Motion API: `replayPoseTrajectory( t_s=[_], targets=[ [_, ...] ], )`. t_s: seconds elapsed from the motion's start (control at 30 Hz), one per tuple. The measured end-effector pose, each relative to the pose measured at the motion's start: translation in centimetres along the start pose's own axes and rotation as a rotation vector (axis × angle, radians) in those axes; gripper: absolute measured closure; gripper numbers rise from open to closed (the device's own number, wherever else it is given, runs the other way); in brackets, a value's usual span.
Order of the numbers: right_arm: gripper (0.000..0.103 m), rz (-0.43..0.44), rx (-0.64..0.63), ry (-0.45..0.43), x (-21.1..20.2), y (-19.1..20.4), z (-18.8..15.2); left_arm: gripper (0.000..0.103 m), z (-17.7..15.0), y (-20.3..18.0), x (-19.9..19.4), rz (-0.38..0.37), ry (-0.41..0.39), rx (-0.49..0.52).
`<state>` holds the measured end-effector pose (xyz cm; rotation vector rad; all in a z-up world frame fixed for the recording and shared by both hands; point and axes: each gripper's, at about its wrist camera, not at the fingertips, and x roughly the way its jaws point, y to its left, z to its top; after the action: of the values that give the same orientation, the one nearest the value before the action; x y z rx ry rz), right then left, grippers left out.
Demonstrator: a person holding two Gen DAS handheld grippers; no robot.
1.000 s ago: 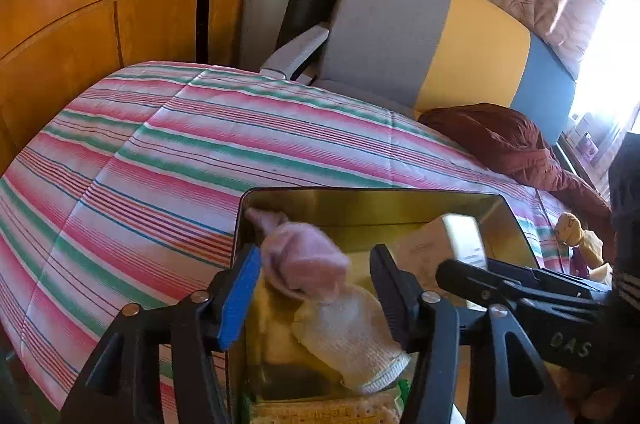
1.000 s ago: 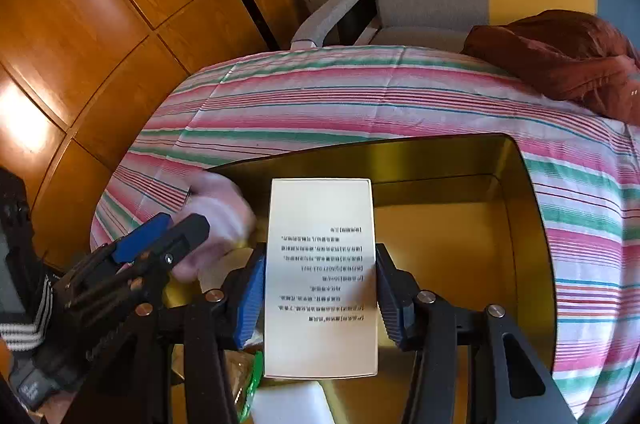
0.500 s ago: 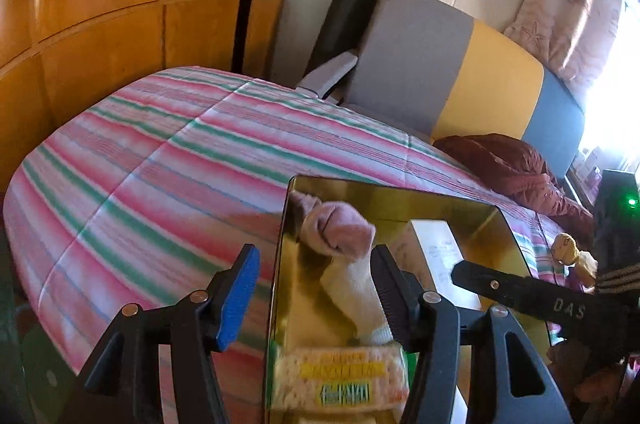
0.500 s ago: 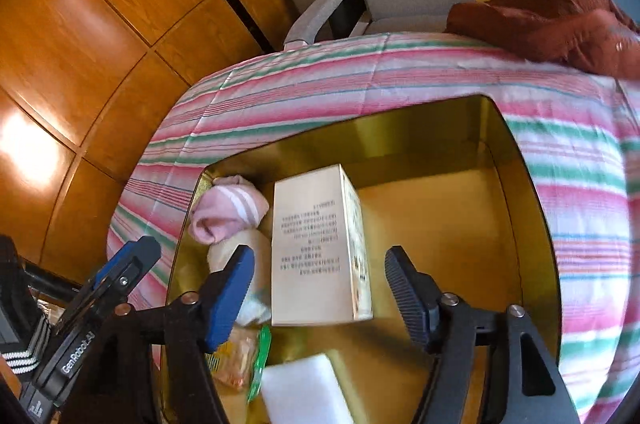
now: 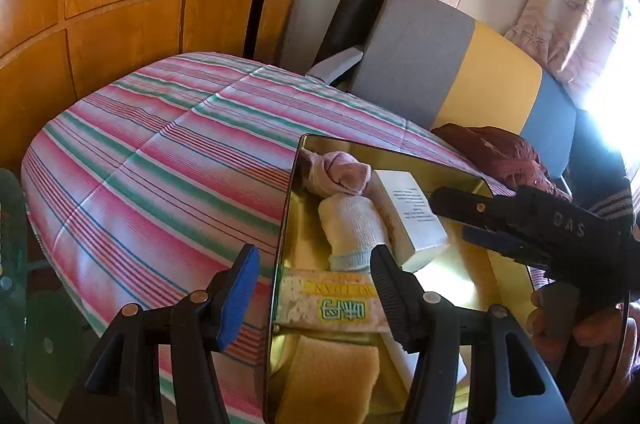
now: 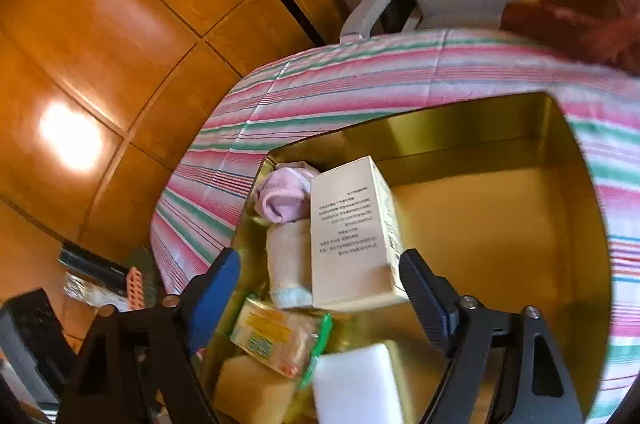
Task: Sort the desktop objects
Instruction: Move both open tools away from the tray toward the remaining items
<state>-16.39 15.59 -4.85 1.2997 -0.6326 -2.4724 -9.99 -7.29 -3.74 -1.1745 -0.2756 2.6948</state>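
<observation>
Now right gripper (image 6: 320,272) jaws just been opening, standing wide, pads clear of cream box (image 6: 352,236); box lies released in gold tin (image 6: 500,224) on striped cloth (image 5: 152,159), against pink sock (image 6: 282,197) and white sock (image 6: 288,264). Left gripper (image 5: 316,280) half open, empty, over tin's left rim, above snack packet (image 5: 332,308). Sponge (image 6: 356,384) near packet.

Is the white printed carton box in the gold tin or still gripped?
In the gold metal tin, released. The white printed carton box lies beside the rolled socks; the right gripper has just been opening, pads clear of it.
</observation>
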Motion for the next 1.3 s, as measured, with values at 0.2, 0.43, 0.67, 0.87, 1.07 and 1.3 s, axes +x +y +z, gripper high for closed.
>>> replayPoseTrajectory(
  t_s=[0.2,0.43,0.67,0.87,1.07,1.3],
  targets=[
    [0.010,-0.077,-0.082,-0.048,-2.7,0.5,-1.3,0.045,-0.7,-0.9,-1.5,0.006,-0.015,0.026],
    [0.003,-0.162,-0.156,-0.098,-5.4,0.8,-3.5,0.045,-1.9,-2.4,-2.9,0.007,-0.024,0.074],
    [0.002,-0.221,-0.158,-0.133,-7.8,-0.3,-5.8,0.045,-2.8,-5.0,-3.9,0.000,-0.035,0.146],
    [0.002,-0.261,-0.152,-0.168,-9.9,-1.3,-7.2,0.045,-3.3,-7.0,-4.5,-0.013,-0.041,0.194],
    [0.002,-0.297,-0.136,-0.191,-11.6,-2.8,-8.4,0.045,-3.8,-9.1,-4.5,-0.041,-0.024,0.248],
    [0.001,-0.352,-0.090,-0.214,-14.0,-5.6,-9.7,0.045,-4.8,-12.2,-4.0,-0.089,0.006,0.311]
  ],
)
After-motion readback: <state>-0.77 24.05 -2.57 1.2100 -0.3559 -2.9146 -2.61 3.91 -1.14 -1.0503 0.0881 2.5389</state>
